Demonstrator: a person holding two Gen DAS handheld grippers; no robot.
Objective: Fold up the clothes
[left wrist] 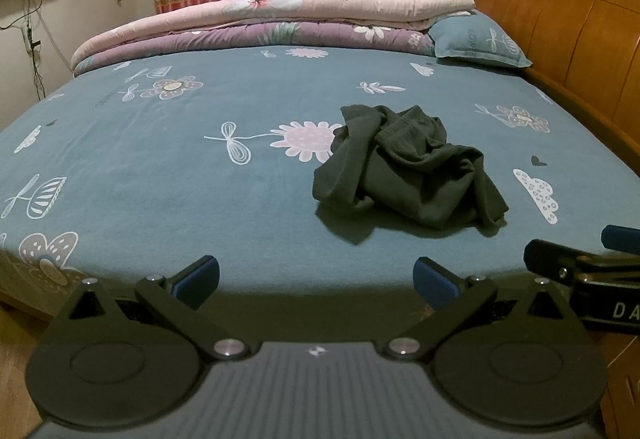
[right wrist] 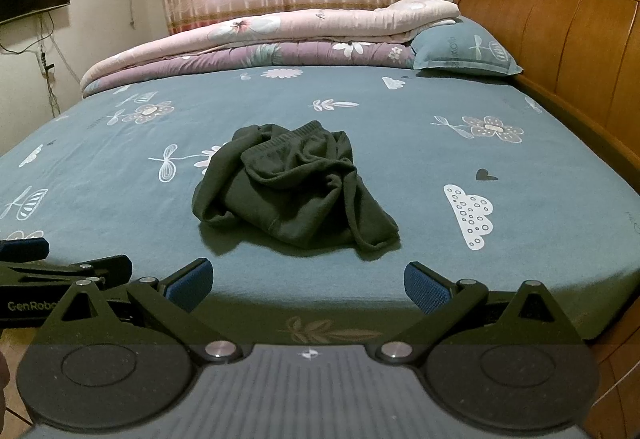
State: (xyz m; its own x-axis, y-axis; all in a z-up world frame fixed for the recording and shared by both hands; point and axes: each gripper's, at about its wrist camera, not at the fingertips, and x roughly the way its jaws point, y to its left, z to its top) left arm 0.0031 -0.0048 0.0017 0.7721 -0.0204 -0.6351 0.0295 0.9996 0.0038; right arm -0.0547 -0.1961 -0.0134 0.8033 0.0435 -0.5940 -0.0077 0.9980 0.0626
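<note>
On the blue bedsheet (right wrist: 400, 167) a crumpled dark garment (right wrist: 294, 191) lies beyond both tongs, left (left wrist: 316, 281) and right (right wrist: 308, 281), each spread apart.

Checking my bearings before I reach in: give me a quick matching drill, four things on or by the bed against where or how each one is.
Things:
1. dark garment
2. pillow
3. folded quilts
4. left gripper

States:
A. open, empty, at the near bed edge
B. stacked along the far side
C. crumpled mid-bed
D. against the headboard

Pairs: 1-C, 2-D, 3-B, 4-A
</note>
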